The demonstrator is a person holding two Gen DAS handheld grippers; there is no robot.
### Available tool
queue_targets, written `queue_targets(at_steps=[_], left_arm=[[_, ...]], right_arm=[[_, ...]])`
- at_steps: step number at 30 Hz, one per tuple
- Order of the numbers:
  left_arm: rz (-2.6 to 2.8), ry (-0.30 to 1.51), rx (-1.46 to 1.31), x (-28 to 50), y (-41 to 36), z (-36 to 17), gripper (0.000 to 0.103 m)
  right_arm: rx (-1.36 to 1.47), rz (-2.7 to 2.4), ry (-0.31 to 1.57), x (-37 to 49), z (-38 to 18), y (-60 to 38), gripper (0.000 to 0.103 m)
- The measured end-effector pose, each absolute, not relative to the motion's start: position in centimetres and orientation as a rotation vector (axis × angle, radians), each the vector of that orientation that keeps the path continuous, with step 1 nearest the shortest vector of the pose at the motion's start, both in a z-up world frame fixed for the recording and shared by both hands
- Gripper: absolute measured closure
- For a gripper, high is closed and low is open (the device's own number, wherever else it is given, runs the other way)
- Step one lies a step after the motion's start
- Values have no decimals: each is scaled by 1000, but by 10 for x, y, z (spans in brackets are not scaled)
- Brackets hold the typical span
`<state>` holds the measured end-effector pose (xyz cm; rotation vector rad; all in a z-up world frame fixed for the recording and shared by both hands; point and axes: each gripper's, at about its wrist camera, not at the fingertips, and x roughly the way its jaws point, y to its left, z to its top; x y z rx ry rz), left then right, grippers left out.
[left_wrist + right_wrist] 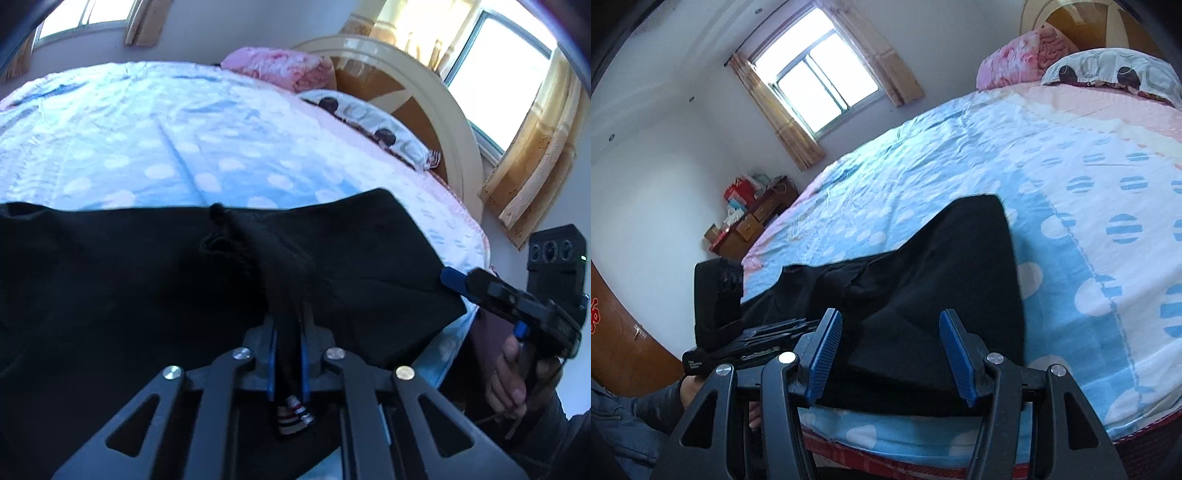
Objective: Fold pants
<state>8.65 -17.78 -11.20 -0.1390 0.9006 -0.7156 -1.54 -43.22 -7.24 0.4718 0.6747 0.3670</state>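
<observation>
Black pants (155,280): spread on bedsheet (155,147), bunched fold pinched in left gripper (288,354); folds hard to read, left end cut off. Right gripper (890,354): jaws wide, empty, pants edge just ahead. Pillow (1108,74): far beyond, partly cropped.

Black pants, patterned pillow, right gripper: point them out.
black pants (938,280), right wrist view, on the flat fabric between the open fingers.
patterned pillow (373,122), left wrist view, mid top face.
right gripper (890,354), right wrist view, midway between the blue fingertips.
</observation>
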Motion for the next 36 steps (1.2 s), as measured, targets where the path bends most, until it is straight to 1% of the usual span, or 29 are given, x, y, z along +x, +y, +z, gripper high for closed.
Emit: queue_targets(at_steps=[6,10,14,18,23,25,28,33,36], left_arm=[[-656,887,-188,79,-130,-106,94],[-614,912,-199,73,-98,-113,94],[-604,927,-191,67,-87,-124,94],[-603,908,-152,69,-93,-126,94],[-627,910,-132,75,-97,-132,93],[-627,900,-118,75,-97,-132,93],[-633,896,-133,74,-95,-130,93],[-634,878,-109,78,-98,-126,93],[-642,883,-101,77,-96,-126,93]], right_arm=[[497,356,633,-20,-71,-440,46],[494,352,655,-17,-76,-438,46],[449,336,697,-12,-82,-429,46],[372,310,729,-8,-83,-414,46],[102,183,796,-4,-92,-385,46],[49,169,811,-4,-95,-380,46],[123,205,812,-4,-88,-387,46],[285,277,731,0,-61,-396,46],[319,379,763,6,-60,-385,46]])
